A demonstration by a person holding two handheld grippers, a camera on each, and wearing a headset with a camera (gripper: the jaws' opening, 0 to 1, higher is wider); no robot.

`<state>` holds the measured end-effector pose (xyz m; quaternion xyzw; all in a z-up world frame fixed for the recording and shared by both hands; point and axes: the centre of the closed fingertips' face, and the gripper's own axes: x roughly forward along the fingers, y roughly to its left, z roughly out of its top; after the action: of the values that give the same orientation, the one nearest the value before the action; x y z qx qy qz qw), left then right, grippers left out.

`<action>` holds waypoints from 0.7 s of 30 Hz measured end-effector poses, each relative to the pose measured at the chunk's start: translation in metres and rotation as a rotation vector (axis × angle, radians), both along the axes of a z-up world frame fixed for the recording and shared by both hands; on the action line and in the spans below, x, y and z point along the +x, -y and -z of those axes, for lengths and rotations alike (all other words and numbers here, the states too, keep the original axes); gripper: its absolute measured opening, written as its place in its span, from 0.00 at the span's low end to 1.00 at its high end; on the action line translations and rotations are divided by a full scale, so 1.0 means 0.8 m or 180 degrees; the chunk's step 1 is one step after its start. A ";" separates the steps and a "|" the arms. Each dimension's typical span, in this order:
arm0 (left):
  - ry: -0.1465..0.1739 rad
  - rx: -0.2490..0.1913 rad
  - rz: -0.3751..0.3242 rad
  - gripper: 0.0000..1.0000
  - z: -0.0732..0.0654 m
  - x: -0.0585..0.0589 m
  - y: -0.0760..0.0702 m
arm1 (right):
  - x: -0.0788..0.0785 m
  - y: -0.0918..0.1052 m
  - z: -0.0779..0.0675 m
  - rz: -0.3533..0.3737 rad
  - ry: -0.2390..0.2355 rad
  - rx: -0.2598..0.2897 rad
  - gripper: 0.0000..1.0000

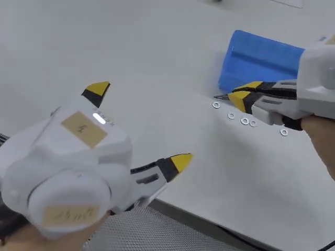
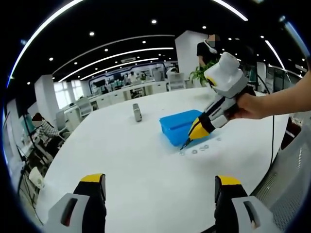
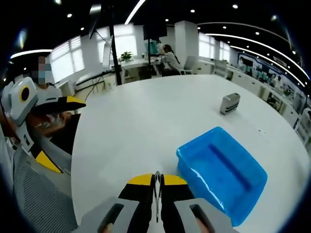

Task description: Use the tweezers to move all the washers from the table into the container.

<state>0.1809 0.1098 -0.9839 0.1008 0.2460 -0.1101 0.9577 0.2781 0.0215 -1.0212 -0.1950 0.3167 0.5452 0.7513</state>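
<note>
Several small metal washers lie in a loose row on the white table, just in front of the blue container. My right gripper is shut on the thin tweezers, whose tip hovers just above the leftmost washer. In the right gripper view the tweezers run between the closed jaws, with the container to the right. My left gripper stands open and empty at the near left. From the left gripper view, the right gripper points down at the washers.
A small grey device stands farther back on the table, beyond the container. The table's front edge runs close below the left gripper. Other desks and people are in the room behind.
</note>
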 end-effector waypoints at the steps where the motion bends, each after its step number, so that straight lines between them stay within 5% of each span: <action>1: -0.0007 0.0008 0.0000 0.95 0.001 0.000 0.000 | -0.004 0.002 0.002 -0.0027 -0.0040 -0.0030 0.01; 10: -0.0058 0.0048 0.0008 0.93 0.005 -0.002 0.000 | -0.029 0.024 0.026 -0.0088 -0.0379 -0.0393 0.01; 21: -0.0089 0.0070 0.0011 0.91 0.007 -0.003 -0.001 | -0.027 0.014 0.023 -0.0301 -0.0312 -0.0719 0.01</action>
<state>0.1788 0.1105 -0.9897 0.1103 0.2605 -0.1104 0.9528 0.2561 0.0099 -1.0396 -0.2663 0.4029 0.5497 0.6816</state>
